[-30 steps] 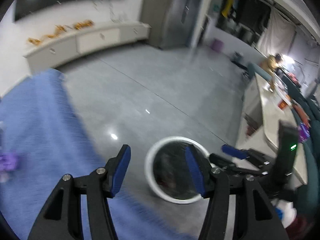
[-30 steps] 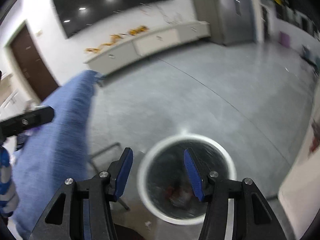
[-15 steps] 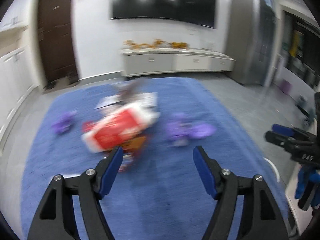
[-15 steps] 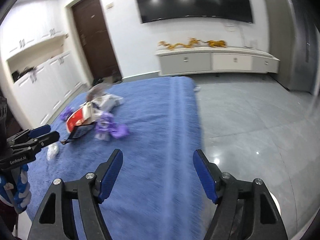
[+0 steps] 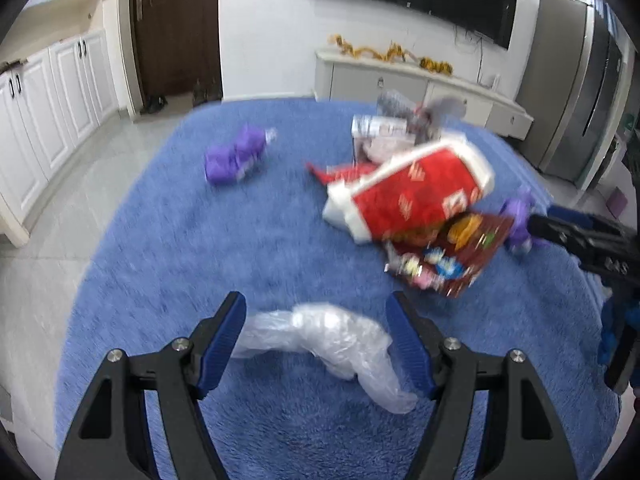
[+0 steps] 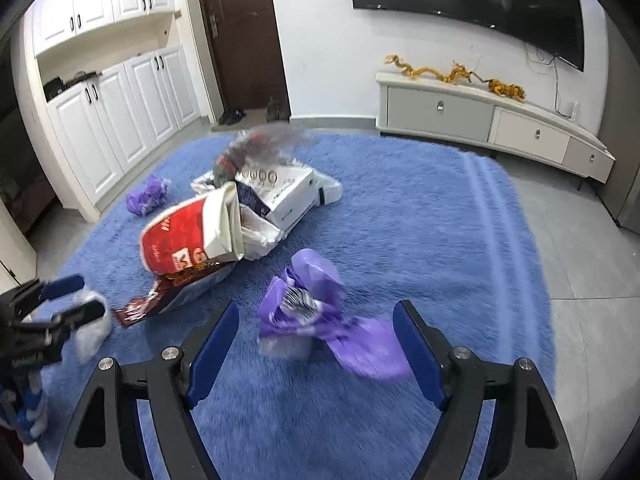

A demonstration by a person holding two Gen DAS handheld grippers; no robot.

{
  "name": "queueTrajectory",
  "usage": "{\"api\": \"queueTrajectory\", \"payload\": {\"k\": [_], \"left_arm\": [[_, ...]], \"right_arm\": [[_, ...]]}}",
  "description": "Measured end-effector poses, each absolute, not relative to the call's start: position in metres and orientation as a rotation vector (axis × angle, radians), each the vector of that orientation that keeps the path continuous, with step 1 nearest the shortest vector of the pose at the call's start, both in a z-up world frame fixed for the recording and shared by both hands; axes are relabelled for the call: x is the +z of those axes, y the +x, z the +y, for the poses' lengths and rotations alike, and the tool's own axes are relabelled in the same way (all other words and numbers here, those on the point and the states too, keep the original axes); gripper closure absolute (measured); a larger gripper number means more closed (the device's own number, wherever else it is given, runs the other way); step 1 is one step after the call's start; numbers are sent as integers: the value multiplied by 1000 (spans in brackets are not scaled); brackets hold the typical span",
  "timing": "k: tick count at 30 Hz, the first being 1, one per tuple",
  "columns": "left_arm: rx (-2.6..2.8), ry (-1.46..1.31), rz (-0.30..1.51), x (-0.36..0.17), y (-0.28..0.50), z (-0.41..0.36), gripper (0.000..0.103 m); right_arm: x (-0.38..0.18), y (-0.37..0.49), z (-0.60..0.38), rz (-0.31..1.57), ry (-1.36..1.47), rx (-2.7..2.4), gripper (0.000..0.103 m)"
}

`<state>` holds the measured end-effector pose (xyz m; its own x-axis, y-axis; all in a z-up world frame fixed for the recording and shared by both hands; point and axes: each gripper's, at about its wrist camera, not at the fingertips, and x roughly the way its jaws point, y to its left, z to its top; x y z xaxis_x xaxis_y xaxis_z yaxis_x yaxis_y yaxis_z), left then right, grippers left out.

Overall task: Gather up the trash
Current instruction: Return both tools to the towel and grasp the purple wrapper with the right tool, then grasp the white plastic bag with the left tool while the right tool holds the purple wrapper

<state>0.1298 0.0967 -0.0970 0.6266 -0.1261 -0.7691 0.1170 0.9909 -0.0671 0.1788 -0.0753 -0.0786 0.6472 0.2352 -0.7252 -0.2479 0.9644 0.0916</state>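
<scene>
Trash lies scattered on a blue rug (image 5: pixel 160 248). My left gripper (image 5: pixel 316 316) is open just above a crumpled clear plastic bag (image 5: pixel 328 332), which lies between its fingers untouched. My right gripper (image 6: pixel 318 320) hovers over a purple wrapper (image 6: pixel 312 304); its jaws are opening and the pads stand clear of the wrapper. A red and white bag (image 5: pixel 412 188) (image 6: pixel 188 236) rests on a dark red snack wrapper (image 5: pixel 448 256). Behind them is a white box (image 6: pixel 288 192). A second purple wrapper (image 5: pixel 236 156) lies further off. The left gripper (image 6: pixel 72 296) also shows in the right wrist view.
The rug (image 6: pixel 420 220) ends at grey floor tiles (image 6: pixel 580 260) on the right. A low white cabinet (image 6: pixel 480 116) stands along the far wall under a dark screen. White cupboards (image 6: pixel 112 112) line the left side beside a brown door (image 6: pixel 240 28), with shoes by it.
Both views have swung from a white-rimmed bin on the grey floor to the rug with the trash. Both grippers' jaws stand wider than before.
</scene>
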Motion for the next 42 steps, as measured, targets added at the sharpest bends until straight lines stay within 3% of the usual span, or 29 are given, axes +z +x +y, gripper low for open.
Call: {"api": "queueTrajectory", "payload": {"k": [4, 5, 6, 7, 11, 31, 42], "left_arm": [[-141, -7, 894, -103, 122, 94, 36], [-147, 5, 890, -103, 119, 92, 45], [-151, 11, 889, -102, 116, 90, 49], [-155, 16, 889, -102, 115, 88, 59], [-144, 56, 872, -99, 105, 78, 71], [-342, 260, 768, -50, 27, -45, 73], [-475, 373, 730, -41, 0, -111, 73]], "right_arm": [[-93, 189, -67, 851, -52, 265, 25], [-95, 189, -66, 852, -55, 266, 34], [-96, 190, -66, 856, -55, 269, 51], [-97, 191, -68, 864, -50, 276, 57], [-95, 181, -77, 851, -5, 288, 61], [-40, 24, -188, 725, 154, 172, 62], [-55, -34, -262, 714, 263, 4, 62]]}}
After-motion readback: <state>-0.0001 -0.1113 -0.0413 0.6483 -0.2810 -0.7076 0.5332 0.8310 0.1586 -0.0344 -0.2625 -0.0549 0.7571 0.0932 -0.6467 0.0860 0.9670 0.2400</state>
